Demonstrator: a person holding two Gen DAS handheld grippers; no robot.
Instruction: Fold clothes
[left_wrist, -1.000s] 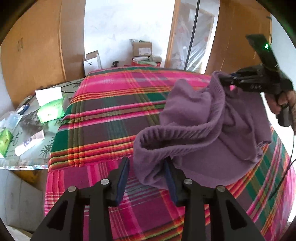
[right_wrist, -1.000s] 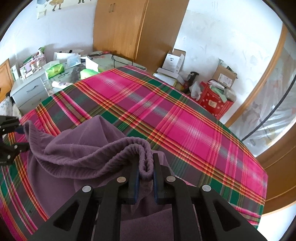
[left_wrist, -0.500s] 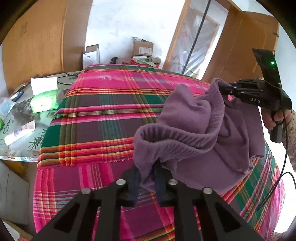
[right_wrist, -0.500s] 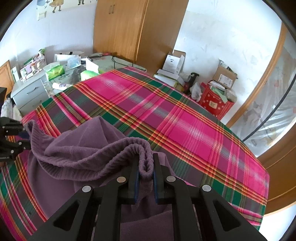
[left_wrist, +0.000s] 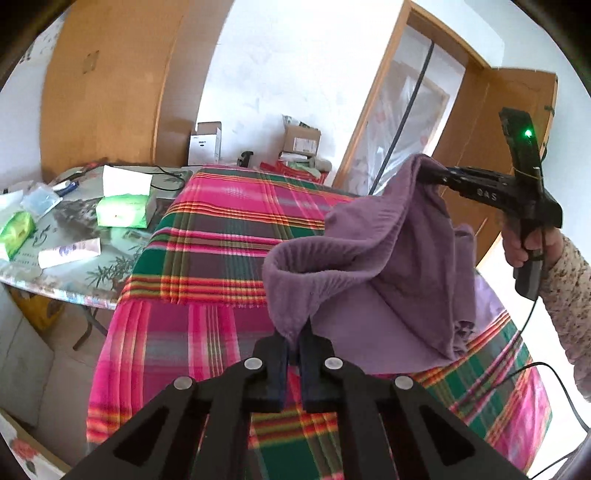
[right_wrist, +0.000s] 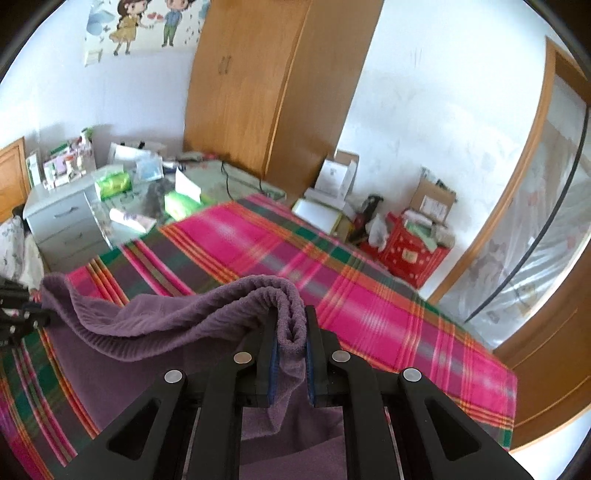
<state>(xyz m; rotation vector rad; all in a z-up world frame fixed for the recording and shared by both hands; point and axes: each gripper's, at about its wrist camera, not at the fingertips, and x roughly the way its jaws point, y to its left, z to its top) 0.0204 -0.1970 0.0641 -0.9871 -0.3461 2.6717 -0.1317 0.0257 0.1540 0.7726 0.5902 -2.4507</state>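
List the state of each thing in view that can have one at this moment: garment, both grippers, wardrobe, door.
Purple garment: ribbed hem held at two points, partly lifted, lower part resting on the plaid bed cover.
Left gripper: jaws shut on the hem.
Right gripper: jaws shut on a bunched fold of the hem.
Wardrobe: doors closed.
Wooden door: open.

A bed carries everything, spread with a plaid blanket in pink, green and dull purple with orange stripes. The blanket hangs over the bed's near edge in the left wrist view. A purple garment rests its lower part on the blanket toward the bed's right side, its ribbed upper edge lifted off it
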